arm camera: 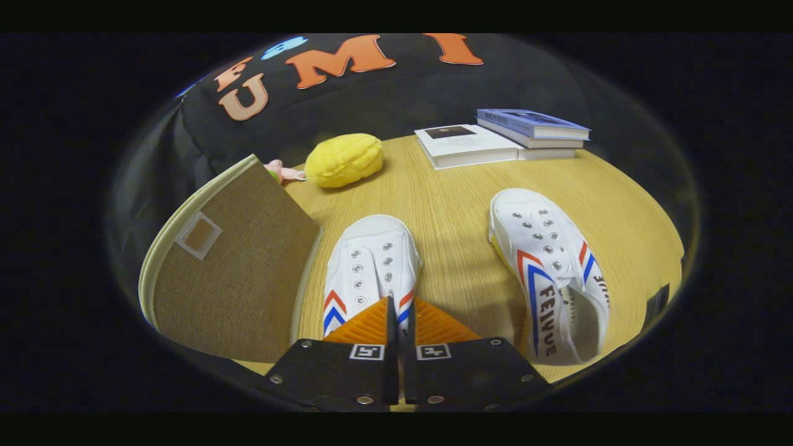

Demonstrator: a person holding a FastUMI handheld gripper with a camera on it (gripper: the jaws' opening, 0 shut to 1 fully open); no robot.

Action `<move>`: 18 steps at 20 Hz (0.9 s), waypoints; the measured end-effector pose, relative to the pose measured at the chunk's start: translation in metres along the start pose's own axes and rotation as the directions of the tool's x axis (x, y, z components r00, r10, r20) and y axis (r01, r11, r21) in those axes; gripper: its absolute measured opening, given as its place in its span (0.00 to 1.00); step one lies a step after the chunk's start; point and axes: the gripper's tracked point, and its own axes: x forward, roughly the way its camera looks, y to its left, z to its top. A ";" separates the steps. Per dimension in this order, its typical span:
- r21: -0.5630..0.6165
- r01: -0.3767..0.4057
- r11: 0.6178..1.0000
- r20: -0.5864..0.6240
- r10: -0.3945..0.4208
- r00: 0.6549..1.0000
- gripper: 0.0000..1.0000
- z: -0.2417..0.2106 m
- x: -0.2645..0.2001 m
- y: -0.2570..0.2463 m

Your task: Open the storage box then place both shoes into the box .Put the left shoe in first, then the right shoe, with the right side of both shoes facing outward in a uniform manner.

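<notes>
The hand-held gripper had its two fingers drawn together with only a thin slit between them, nothing held, poised over the heel end of the nearer shoe, whose toe pointed away at twelve o'clock; the fingers covered its opening, so whether they touched it could not be told. That stance read as a line-up for a grasp at the collar, though closed jaws would need to part first. At about two o'clock from the fingers lay the second shoe, tipped onto its side with its striped flank up, well apart from the first. Which shoe was left and which right was hard to judge. At nine to ten o'clock stood the storage box, its fabric lid or flap apparently still shut, its lower part cut off from sight. Beyond, at eleven o'clock, a yellow plush toy rested on the desk, hiding most of a small pink object; at one o'clock lay stacked books.
</notes>
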 end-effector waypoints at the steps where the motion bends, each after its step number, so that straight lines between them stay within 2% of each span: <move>1: 0.019 0.002 1.000 -0.004 -0.002 1.000 0.03 0.001 -0.005 0.000; 3: 0.051 0.010 0.999 0.015 -0.011 1.000 0.01 0.013 -0.012 0.007; 6: 0.038 0.050 0.998 0.050 -0.052 0.997 0.01 0.035 -0.027 0.004; 14: 0.113 0.058 0.992 0.168 -0.076 0.983 0.00 0.099 -0.079 0.019; 18: 0.125 0.035 0.991 0.229 -0.063 0.971 0.00 0.128 -0.097 0.042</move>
